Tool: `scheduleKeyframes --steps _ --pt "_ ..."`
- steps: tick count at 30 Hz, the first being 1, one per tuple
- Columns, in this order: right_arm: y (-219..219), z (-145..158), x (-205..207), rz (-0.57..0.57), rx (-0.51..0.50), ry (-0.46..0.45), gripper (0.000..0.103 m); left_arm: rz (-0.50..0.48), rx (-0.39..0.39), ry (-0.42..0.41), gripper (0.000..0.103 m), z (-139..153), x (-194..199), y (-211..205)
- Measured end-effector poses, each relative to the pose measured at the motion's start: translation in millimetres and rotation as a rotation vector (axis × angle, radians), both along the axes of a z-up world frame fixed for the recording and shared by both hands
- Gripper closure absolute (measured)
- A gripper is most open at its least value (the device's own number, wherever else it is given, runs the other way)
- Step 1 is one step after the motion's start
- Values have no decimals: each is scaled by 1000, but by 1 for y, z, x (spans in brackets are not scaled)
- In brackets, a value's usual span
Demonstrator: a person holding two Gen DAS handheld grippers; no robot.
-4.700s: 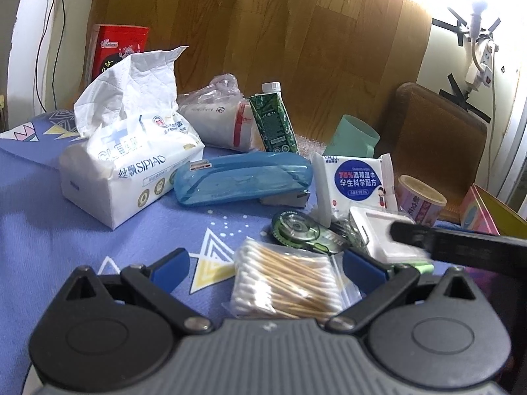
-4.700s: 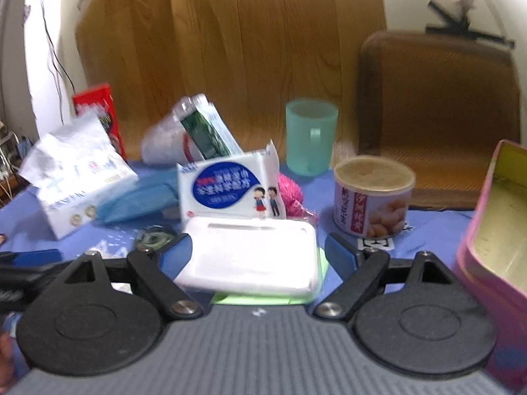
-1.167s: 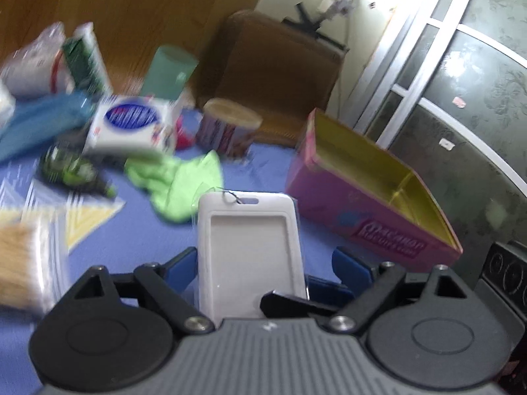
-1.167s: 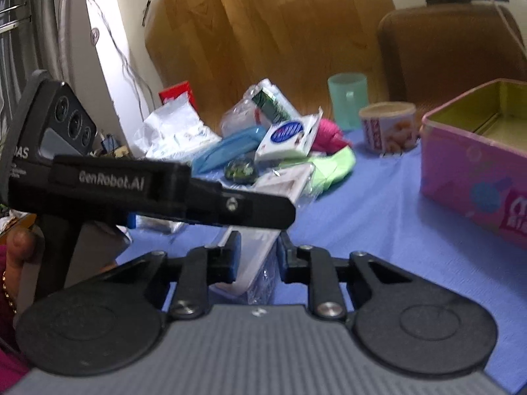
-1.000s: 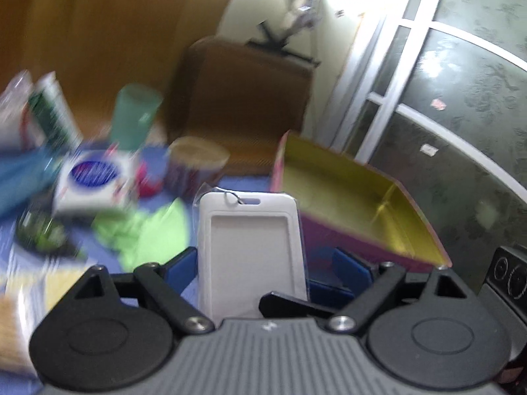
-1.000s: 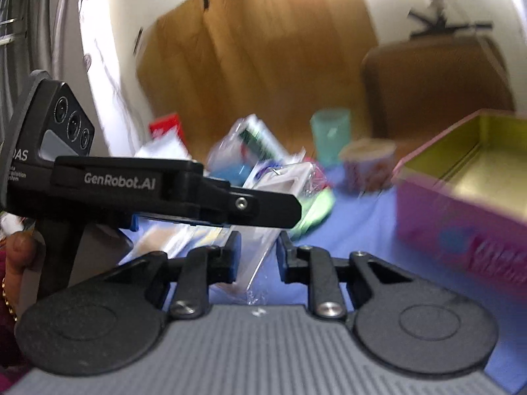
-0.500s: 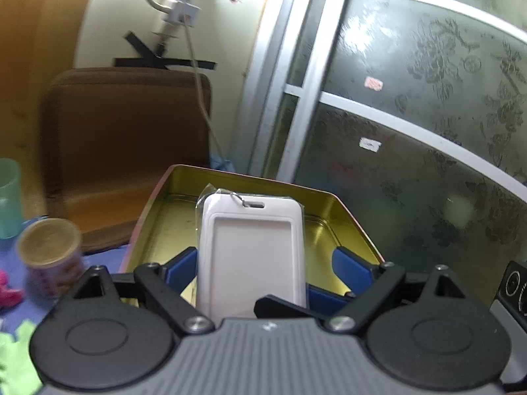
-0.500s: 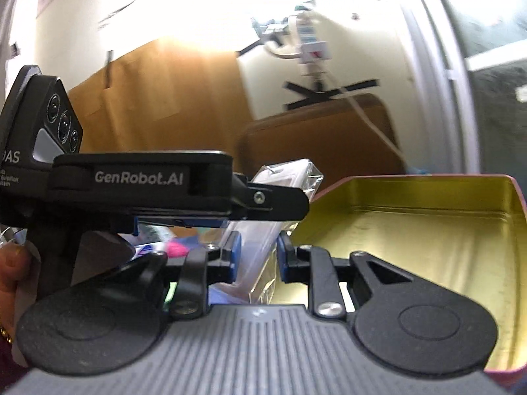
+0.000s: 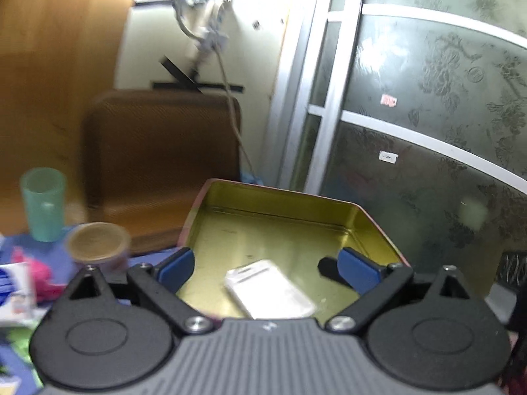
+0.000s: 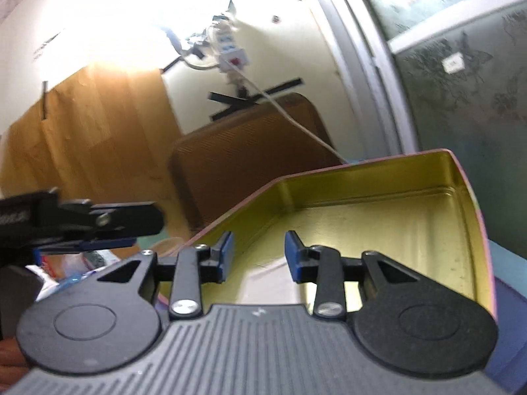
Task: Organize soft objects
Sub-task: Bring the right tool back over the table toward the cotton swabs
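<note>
Claws both empty, left claw [image 9: 265, 268] wide open, right claw [image 10: 258, 255] part open, above white card holder [image 9: 268, 289] lying inside gold tin [image 9: 296, 227].

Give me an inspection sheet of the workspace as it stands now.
Surface: blue patterned tablecloth, partly visible.
Job's things: white plastic card holder in clear wrap lies flat on the floor of the pink tin box with gold interior.
Clutter: translucent green cup, round paper-lidded can, pink soft item, white wipes pack.
Grippers: left gripper open, above the box; right gripper open, holding nothing.
Cables: white cord hangs from a taped wall power strip.
Surroundings: brown chair back, patterned glass door, wooden panel.
</note>
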State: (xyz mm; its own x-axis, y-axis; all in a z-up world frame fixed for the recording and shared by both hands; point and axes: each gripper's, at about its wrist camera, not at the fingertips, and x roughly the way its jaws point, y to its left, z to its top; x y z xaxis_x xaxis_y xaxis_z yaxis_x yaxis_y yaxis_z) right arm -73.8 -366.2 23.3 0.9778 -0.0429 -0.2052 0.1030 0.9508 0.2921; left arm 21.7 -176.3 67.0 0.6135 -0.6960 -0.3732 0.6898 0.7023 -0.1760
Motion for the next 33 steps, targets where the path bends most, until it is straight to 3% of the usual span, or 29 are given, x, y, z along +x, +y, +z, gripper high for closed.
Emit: scheduleKeyframes --steps 4,8,14,21,27,30,33 --pt "35 2 -4 91 -42 -26 61 70 36 -47 3 -9 -23 52" --pt "79 -8 2 215 -67 10 61 176 81 -57 3 -24 -40 103" --pt "143 -35 16 405 -83 139 61 336 52 34 3 -45 -51 182" --pt "193 -39 26 537 -184 195 60 524 3 98 3 -61 -50 256" --pt "215 -43 33 578 -222 232 57 645 -23 137 3 -73 -38 294" --pt "222 -45 36 597 -234 245 55 642 -68 203 3 -81 -32 305" --pt "231 -46 40 625 -248 257 53 642 -95 215 3 -82 -30 311"
